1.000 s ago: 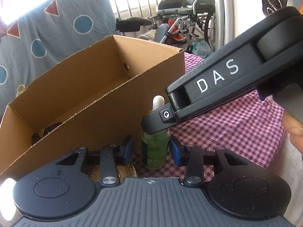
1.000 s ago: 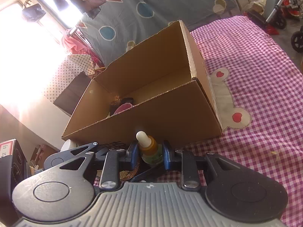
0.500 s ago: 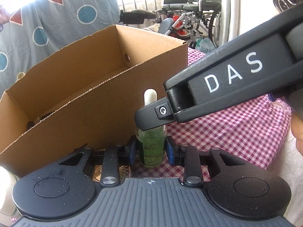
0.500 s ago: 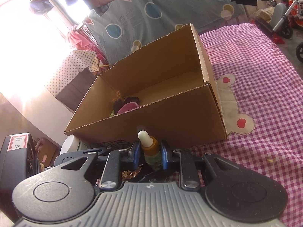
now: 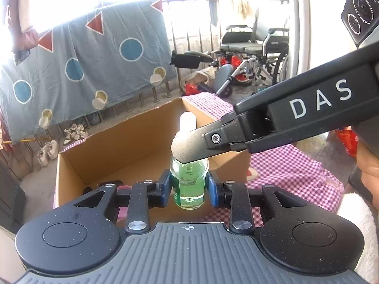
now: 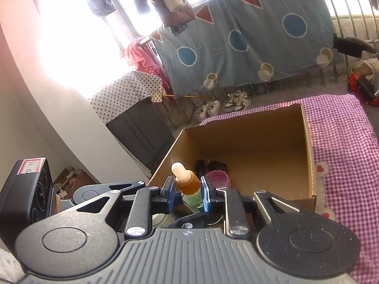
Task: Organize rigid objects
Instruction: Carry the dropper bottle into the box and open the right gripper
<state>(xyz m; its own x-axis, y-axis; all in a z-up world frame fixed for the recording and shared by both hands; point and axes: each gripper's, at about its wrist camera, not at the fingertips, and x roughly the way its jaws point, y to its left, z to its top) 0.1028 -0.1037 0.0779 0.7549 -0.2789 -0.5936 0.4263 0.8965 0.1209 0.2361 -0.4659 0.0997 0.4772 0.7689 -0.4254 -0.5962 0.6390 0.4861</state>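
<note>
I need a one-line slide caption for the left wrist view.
Both grippers hold one green dropper bottle above the open cardboard box: left gripper at its body, right gripper at its neck.

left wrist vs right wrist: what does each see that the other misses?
Left wrist only: the wheelchair, and the right tongs from outside, closed on the bottle's neck.
Right wrist only: the pink bowl in the box, the star-print cloth, the amber collar between its pads.
Both: the bottle held by both tongs, the box, the checked cloth.
</note>
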